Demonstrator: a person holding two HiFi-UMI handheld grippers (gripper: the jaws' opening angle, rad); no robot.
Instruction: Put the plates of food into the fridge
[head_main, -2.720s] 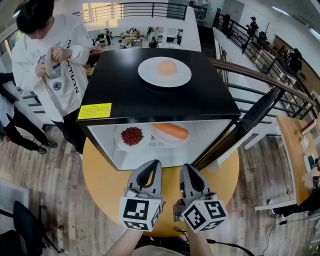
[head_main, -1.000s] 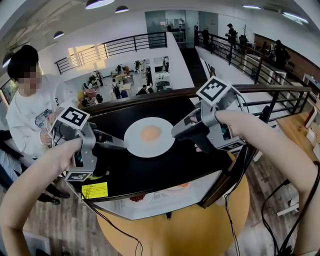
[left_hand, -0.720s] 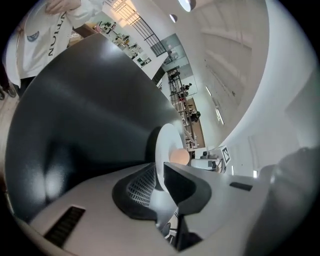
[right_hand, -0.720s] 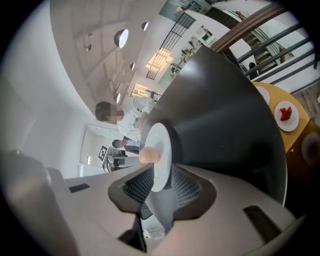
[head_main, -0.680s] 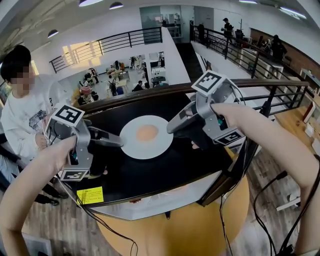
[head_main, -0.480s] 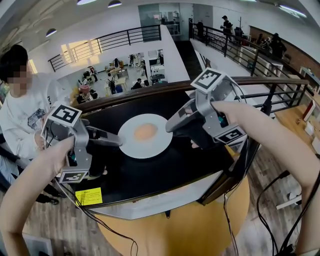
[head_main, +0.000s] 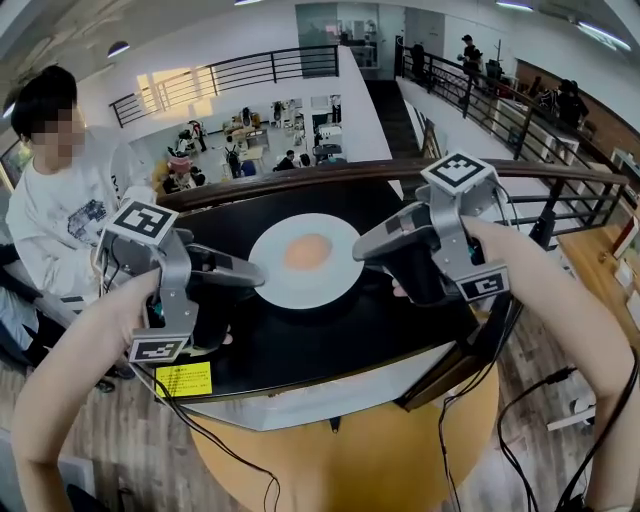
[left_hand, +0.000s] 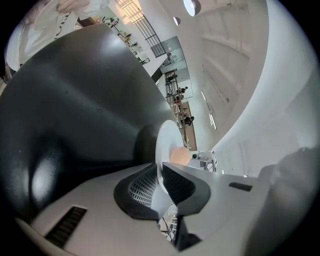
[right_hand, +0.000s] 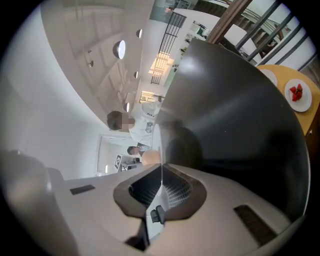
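A black fridge fills the middle of the head view, seen from above, with its flat, glossy top facing the camera. It stands on a round yellow table, whose edge curves out below the fridge's pale front. Behind it a railing runs along an upper level, and a bright open hall with desks lies below that.

At the left of the view a bystander in a white printed sweatshirt stands close to the fridge's side.

Two hand-held grippers reach in over the fridge top from either side, each with a cube of square markers. The left gripper comes in from the left, its jaws clamped on the left rim of the plate; its own view shows the thin white rim pinched between the ribbed pads. The right gripper comes in from the right, its jaws closing on the opposite rim; in its own view the plate edge runs as a fine white line between the two pads, which press against it.

The plate is white and round and sits near the centre of the fridge top, towards the back. On its middle lies a round, pale orange portion of food.

A yellow sticker with small print is stuck near the front left corner of the fridge top.

In the right gripper view, a small white dish of red pieces lies on a yellow surface past the black top's far edge
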